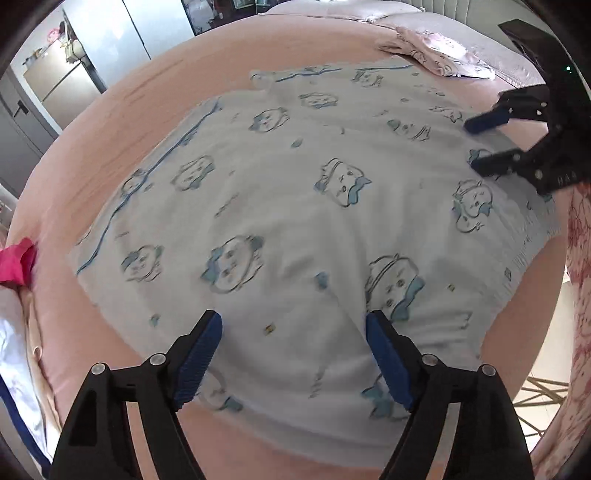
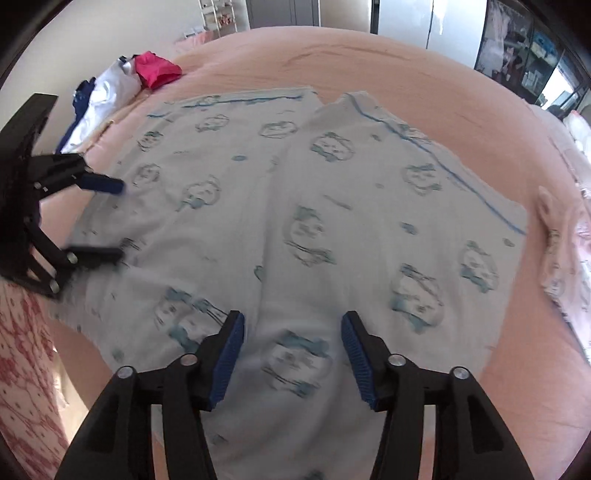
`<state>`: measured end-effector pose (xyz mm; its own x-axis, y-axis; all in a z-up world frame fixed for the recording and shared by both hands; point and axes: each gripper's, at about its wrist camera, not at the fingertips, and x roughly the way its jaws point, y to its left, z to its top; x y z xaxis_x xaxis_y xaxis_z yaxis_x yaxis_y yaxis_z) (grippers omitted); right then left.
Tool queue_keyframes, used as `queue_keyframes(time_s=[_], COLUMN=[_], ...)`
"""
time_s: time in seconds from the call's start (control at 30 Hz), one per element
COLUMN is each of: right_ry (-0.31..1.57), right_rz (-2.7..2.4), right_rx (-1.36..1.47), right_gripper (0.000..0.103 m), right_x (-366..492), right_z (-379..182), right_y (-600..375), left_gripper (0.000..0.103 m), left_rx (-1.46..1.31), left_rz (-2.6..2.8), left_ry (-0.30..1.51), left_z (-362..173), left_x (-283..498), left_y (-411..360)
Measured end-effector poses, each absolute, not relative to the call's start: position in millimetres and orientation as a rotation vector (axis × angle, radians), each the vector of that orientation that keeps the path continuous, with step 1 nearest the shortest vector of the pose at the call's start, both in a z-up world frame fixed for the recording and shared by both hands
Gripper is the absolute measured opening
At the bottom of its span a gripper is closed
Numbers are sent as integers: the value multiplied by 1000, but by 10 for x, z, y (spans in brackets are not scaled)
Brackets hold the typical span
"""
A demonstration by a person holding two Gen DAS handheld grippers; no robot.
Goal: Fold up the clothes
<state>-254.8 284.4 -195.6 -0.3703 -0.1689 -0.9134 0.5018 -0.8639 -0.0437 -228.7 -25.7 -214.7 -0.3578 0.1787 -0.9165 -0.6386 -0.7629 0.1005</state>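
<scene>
Right wrist view, soft printed pyjama trousers, flat, pink bedsheet

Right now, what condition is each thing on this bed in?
Printed shorts: spread flat on the bed, legs side by side, unfolded.
Left tool: open, empty, above the shorts.
Right tool: open, empty, above the shorts.
Red garment: crumpled at the bed's edge.
Pink printed garment: lying loose beside the shorts.

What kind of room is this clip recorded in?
Most likely a bedroom at home. A wide bed with a pink sheet fills both views, a padded headboard shows at the far end, and a pile of clothes lies near the printed pyjama bottoms.
</scene>
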Motion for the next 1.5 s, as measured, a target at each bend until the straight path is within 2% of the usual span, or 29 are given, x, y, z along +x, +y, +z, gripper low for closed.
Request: queue_keyframes(time_s=[0.07, 0.13, 0.2, 0.3, 0.33, 0.47, 0.57, 0.67, 0.73, 0.8, 0.9, 1.03, 1.17, 1.23, 1.37, 1.47, 1.5], right_ry=[483, 302, 224, 390, 439, 336, 389, 582, 475, 423, 376, 314, 435, 439, 645, 496, 480], right_rz=[-2331, -2341, -2343, -2276, -2264, -2373, -2463, -2428, -2424, -2496, -2631, -2561, -2477, -2481, -2647, -2645, -2614], right_rx=[1467, 1442, 1451, 1487, 1474, 1417, 1329, 1469, 1494, 1530, 1408, 1410, 1521, 1496, 1503, 1381, 1344], right_gripper=[66, 67, 69, 69, 69, 71, 71, 71, 77, 77, 77, 77, 77, 77, 75, 75, 75], right_x=[-2586, -2706, -2885, -2960, -2946, -2788, -2688, -2847, -2937, -3036, -3170, -3492, -3666, -3665, -3674, -3667, -3667], right_z=[-1885, -1779, -1784, -2054, -2113, -1884, -1773, -2042, -2049, -1937, -1674, -1708, -2080, -2092, -1925, -1737, -1710], right_y=[3052, 3124, 3018, 2835, 2819, 3244, 3270, 3206, 3372, 3572, 3765, 3730, 3829, 4039, 4348, 4198, 4083], left_gripper=[80, 80, 80, 82, 82, 81, 81, 81, 81, 81, 81, 81, 81, 81, 81, 81, 86], left_rx=[-1342, -1275, -1245, -1366, -1347, -1324, -1182, -1133, -1107, -1077, -1074, -1082, -1163, -1184, -1121, -1081, -1075], left_rz=[2180, 2177, 2134, 2080, 2091, 2113, 2046, 2002, 1972, 1965, 1975, 1968, 1867, 1867, 1903, 1928, 1929], left_ry=[515, 409, 357, 527, 532, 410, 372, 422, 481, 516, 472, 431, 450, 534, 552, 629, 679], left_z=[-2045, -1970, -1995, -2240, -2237, -2126, -2006, -1928, -1882, -1840, -1828, -1869, -2049, -2156, -2151, -2200, -2257], left_x=[-2363, -2460, -2542, -2571, -2524, -2396, -2290, -2336, -2357, -2403, -2652, -3068, -3394, -3467, -3604, -3748, -3796], left_y=[-392, -326, -137, 80, 21, -196, 92, 589, 833, 947, 1069, 1317, 1572, 1586, 1575, 1800, 1904])
